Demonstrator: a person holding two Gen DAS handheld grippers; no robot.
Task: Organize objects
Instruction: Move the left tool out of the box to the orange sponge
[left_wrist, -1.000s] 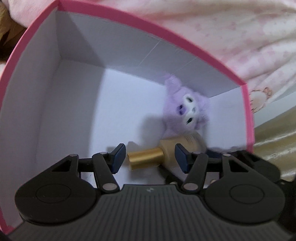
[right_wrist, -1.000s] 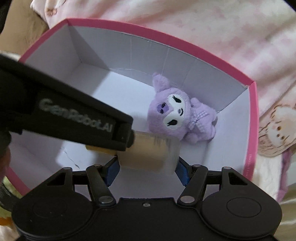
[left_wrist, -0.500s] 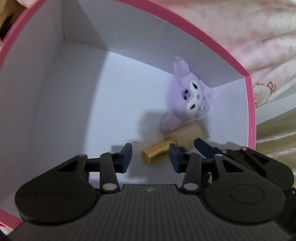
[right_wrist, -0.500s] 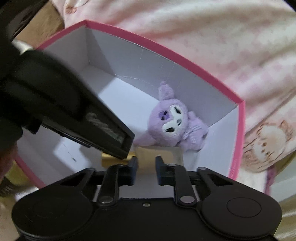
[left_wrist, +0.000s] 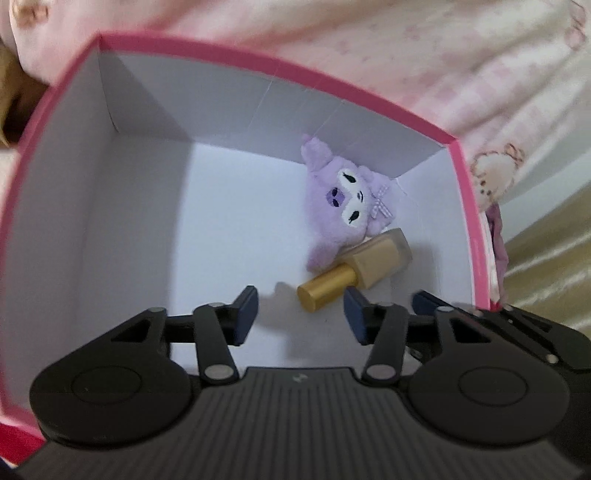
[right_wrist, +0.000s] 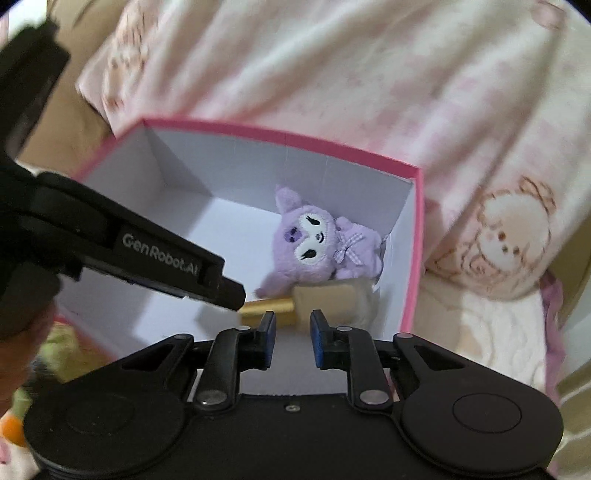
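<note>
Bottle (left_wrist: 356, 271) and plush toy (left_wrist: 345, 201) lie inside the pink box (left_wrist: 273, 68); left gripper (left_wrist: 299, 314) jaws wide, right gripper (right_wrist: 293, 338) jaws narrow, both empty; remaining items unseen.

- A home, most likely a bedroom: a soft pink blanket (right_wrist: 332, 74) printed with a cartoon lamb (right_wrist: 506, 240) fills the background.
- A pink-rimmed gift box (left_wrist: 258, 66) sits on it, holding a purple plush toy (left_wrist: 343, 206) and a gold-capped cosmetic bottle (left_wrist: 362, 266).
- Glossy cream-gold fabric (left_wrist: 546, 266) lies beside the blanket.
</note>
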